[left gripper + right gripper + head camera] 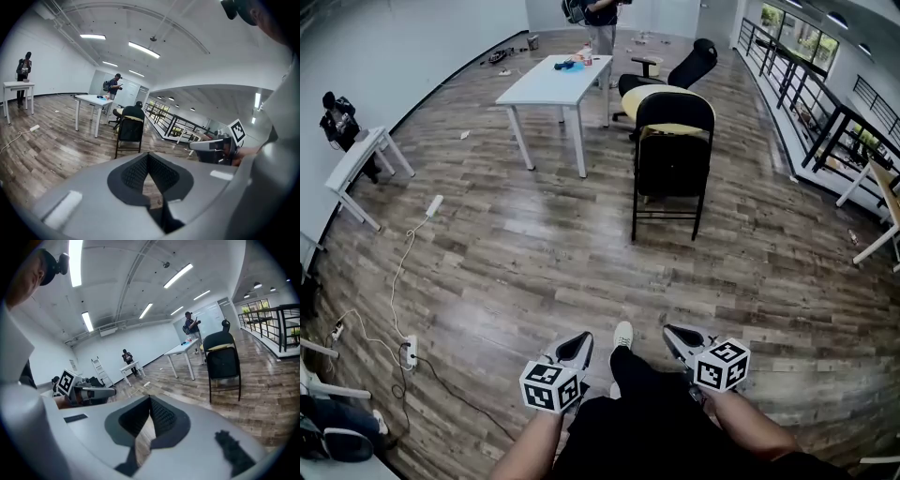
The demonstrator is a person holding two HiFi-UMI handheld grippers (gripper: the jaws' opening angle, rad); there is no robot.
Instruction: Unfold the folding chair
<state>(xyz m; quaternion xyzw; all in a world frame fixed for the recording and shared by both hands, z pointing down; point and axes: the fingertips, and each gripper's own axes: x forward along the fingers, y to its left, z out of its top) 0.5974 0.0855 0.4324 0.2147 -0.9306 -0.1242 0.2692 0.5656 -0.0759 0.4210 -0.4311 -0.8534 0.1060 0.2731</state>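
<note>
I held both tools low in front of my lap. My left gripper (pixel 578 348) had its jaws pressed together with nothing between them, and in the left gripper view (pixel 149 160) only bare floor showed past the dark ribbed pads. My right gripper (pixel 679 337) was likewise closed on nothing, its jaws meeting at the tip in the right gripper view (pixel 150 401). Both pointed forward and somewhat down, well apart from each other, with my white shoe (pixel 622 334) on the wooden floor (pixel 516 262) between them.

Off to my left a white cable (pixel 397 281) trailed across the boards to a power strip (pixel 434 204).

Farther ahead and a little to my right, the folding chair (pixel 673 159) stood upright on the floor, black, its seat lying flat against the frame, well out of reach of either gripper. Just beyond it sat a black office chair (pixel 694 64). To the left of those stood a white desk (pixel 553 80) with a few small things on it, and a person (pixel 602 21) stood at its far end. A smaller desk (pixel 358 159) stood by the left wall, and a black railing (pixel 787 80) ran along the right side.
</note>
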